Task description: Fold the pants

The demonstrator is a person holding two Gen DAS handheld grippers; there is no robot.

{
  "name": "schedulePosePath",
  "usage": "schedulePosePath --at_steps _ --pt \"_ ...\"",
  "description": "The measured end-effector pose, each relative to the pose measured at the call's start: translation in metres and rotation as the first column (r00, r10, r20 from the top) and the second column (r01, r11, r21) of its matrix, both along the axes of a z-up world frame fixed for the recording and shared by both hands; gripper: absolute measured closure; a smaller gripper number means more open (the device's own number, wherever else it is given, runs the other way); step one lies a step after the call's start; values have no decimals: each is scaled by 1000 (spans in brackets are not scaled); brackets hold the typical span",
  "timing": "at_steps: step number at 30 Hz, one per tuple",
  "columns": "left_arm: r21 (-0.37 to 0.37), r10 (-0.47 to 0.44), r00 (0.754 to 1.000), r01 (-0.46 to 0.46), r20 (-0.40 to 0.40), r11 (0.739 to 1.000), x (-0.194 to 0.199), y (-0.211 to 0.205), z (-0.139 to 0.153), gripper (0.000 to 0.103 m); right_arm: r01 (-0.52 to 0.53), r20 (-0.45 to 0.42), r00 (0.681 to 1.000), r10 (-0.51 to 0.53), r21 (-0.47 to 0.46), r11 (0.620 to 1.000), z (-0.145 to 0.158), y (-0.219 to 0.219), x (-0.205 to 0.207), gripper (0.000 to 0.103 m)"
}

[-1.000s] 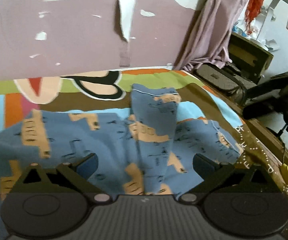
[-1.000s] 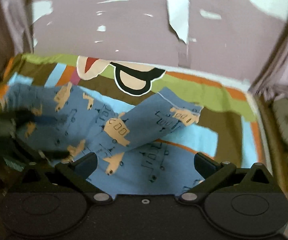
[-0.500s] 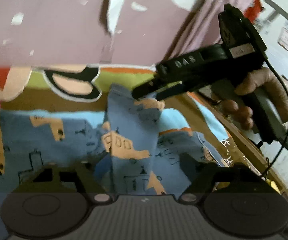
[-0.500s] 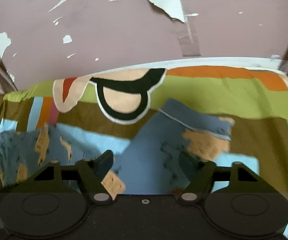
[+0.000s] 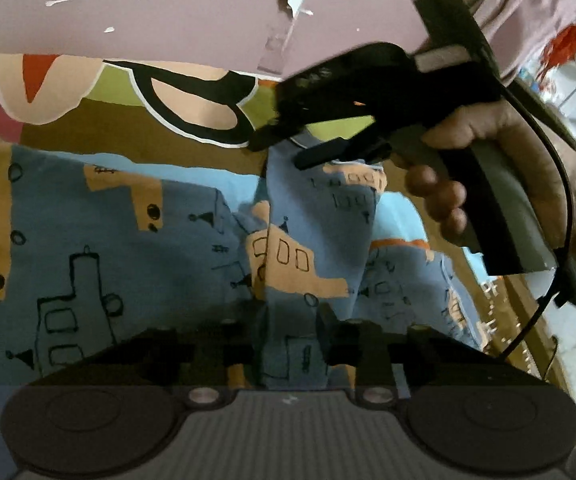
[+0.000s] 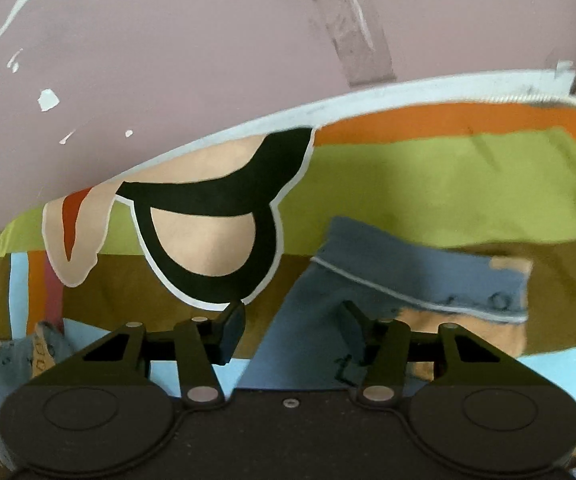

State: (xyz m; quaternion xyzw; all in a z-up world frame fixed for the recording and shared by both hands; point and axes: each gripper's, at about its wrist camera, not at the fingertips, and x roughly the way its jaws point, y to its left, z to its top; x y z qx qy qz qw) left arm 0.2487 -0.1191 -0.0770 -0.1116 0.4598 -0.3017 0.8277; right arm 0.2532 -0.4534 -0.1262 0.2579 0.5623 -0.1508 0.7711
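Blue pants (image 5: 127, 248) with orange building prints lie spread on a colourful bedsheet (image 5: 135, 128). One leg (image 5: 320, 216) runs away from me toward the wall. My left gripper (image 5: 288, 330) is nearly shut, pinching a raised fold of this leg close to the camera. My right gripper (image 6: 292, 330) hovers half open over the leg's cuff (image 6: 416, 276), its left finger off the cloth over the sheet (image 6: 468, 184), its right finger above the cloth. It also shows in the left wrist view (image 5: 288, 148), hand-held, fingertips at the cuff.
A mauve wall (image 6: 207, 60) with peeling paint stands right behind the bed. In the left wrist view the bed's right edge (image 5: 528, 320) drops off, with a curtain (image 5: 528, 12) and room clutter beyond.
My left gripper moved forward and closed from wide open onto a fold of the pant leg. My right gripper swung in over the leg's cuff and narrowed its opening.
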Motion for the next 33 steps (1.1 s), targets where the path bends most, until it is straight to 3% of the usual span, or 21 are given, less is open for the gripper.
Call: schedulePosePath --at_steps 2,4,6,8,12,16,19,21,25,27,29,31,33 --pt "14 -3 1000 3 0 1000 0 -2 1 82 -33 -11 999 32 -54 998 -1 10 4 47" --pt "40 1 1000 -1 1 999 1 -5 2 89 -52 -36 998 48 -127 990 -1 18 6 66" --pt "51 6 1000 -6 0 999 0 -5 2 96 -44 -30 999 40 -154 987 1 19 4 93" --pt "64 7 1000 -7 5 998 -1 -7 3 101 -23 -8 1000 22 -149 989 5 15 -1 102" --pt "84 -8 999 4 41 996 -5 -6 8 103 93 128 989 -80 -95 991 33 0 -35 102" --pt "115 -81 988 66 130 991 -22 -8 23 103 220 278 939 -201 -40 975 77 -12 -101 102" --pt "156 -179 958 146 226 977 -42 -16 40 103 305 364 891 -272 -35 952 109 -7 -167 102" --pt "208 -271 920 217 283 954 -60 -25 50 103 373 391 858 -334 -25 928 120 0 -209 102" --pt "324 -432 846 333 312 886 -91 -50 47 103 516 373 793 -482 9 857 114 20 -285 102" --pt "359 -483 830 377 278 854 -100 -61 36 103 566 338 770 -541 29 824 95 27 -308 102" --pt "365 -508 828 408 239 837 -102 -68 27 102 586 299 768 -566 30 810 78 31 -324 99" --pt "334 -496 844 417 205 846 -100 -67 24 95 602 291 764 -576 0 798 66 39 -336 88" --pt "282 -483 860 428 164 859 -92 -64 28 77 596 293 776 -558 -53 801 61 49 -348 71"
